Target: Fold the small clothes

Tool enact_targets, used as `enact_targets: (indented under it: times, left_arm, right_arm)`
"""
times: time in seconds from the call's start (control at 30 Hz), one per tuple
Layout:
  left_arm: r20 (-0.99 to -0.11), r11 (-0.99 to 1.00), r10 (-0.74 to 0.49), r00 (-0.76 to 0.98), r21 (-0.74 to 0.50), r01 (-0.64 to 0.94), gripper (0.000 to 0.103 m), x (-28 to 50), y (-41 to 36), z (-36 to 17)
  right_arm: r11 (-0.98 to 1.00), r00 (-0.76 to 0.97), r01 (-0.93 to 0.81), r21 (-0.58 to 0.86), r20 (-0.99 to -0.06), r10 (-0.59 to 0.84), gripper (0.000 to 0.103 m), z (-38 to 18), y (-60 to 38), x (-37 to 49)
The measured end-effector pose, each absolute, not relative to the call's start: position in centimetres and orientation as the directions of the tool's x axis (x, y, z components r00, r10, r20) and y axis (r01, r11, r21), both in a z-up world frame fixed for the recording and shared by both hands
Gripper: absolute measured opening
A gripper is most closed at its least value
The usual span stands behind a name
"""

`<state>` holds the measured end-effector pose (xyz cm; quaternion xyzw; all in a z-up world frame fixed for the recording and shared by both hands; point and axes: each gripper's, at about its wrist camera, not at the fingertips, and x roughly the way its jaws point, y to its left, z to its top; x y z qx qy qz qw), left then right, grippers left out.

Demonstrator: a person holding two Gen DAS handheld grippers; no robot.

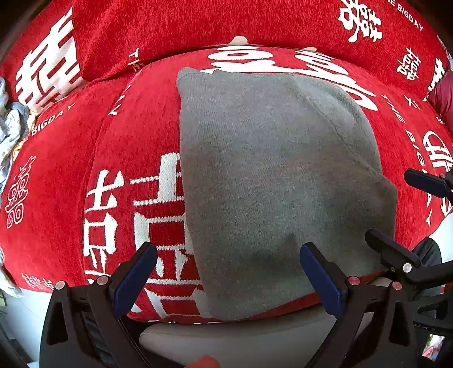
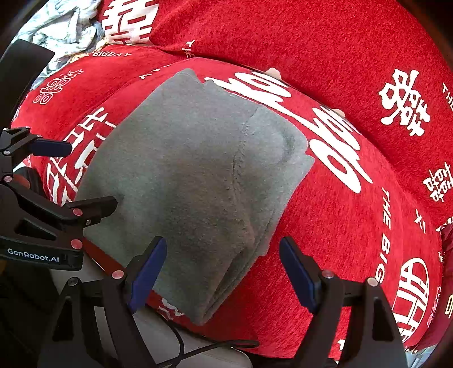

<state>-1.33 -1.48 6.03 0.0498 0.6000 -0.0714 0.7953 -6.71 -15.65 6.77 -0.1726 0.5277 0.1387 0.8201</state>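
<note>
**Grey cloth folded, both tongs clear of it**

Blue-padded left tongs (image 1: 228,278) sit closest to the lens in the left wrist view, spread wide w/ nothing pinched; one pad is over the red cover (image 1: 56,175), the other over the near part of the grey cloth (image 1: 269,169). Right tongs (image 2: 223,274) are likewise spread and empty, straddling the cloth's near right corner w/o any clear contact. Each tool also shows at the edge of the other's view, so they hang near each other at the cloth's near edge.

Grey cloth lies as a neat stacked rectangle on the red sofa cushion, running from near the front edge toward the backrest. Layered edges show along its right side in the right wrist view, plus a seam line over the top layer. Judging by that, the fold looks mostly or fully done; whether another fold is meant can't be told.

A crumpled pale garment (image 2: 65,25) lies far left on the sofa, prob. next in line.

Risks from here:
- Near end sits right at the cushion's front edge, poss. drooping over it; a nudge from either pad could drag the stack off.
- Pinching only the top layer at the right corner would peel the stack open, since layers are loose there.
- Cushion is rounded and soft, so pressing down may skew the layers.
- Tongs are close together; converging on one corner risks a clash.
</note>
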Motion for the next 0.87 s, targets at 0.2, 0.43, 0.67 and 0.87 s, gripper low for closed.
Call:
enact_targets:
  times: [0.2,0.43,0.67,0.87]
  left_arm:
    - [-0.963,0.984,-0.059,0.263,-0.013,0.175,0.101,-1.37,-1.47,5.87]
    - [-0.965,0.984,-0.069,0.254,-0.023,0.176,0.101,-1.4,-1.5,5.77]
    - [-0.966,0.984,-0.068,0.251,-0.023,0.177,0.101,-1.47,-1.58,5.78]
    - [-0.968,0.983,-0.09,0.235,-0.048,0.177,0.101,-1.54,-1.74,5.8]
  right_arm:
    - [0.902,0.407,-0.409,-0.138,-0.912,0.045,0.084,6.78,-15.4,-6.84]
    - [0.901,0.406,-0.411,-0.138,-0.913,0.046,0.084,6.76,-15.44,-6.8]
    - [0.902,0.408,-0.41,-0.132,-0.912,0.052,0.084,6.69,-15.62,-6.85]
    - [0.904,0.408,-0.409,-0.127,-0.911,0.057,0.084,6.6,-16.17,-6.94]
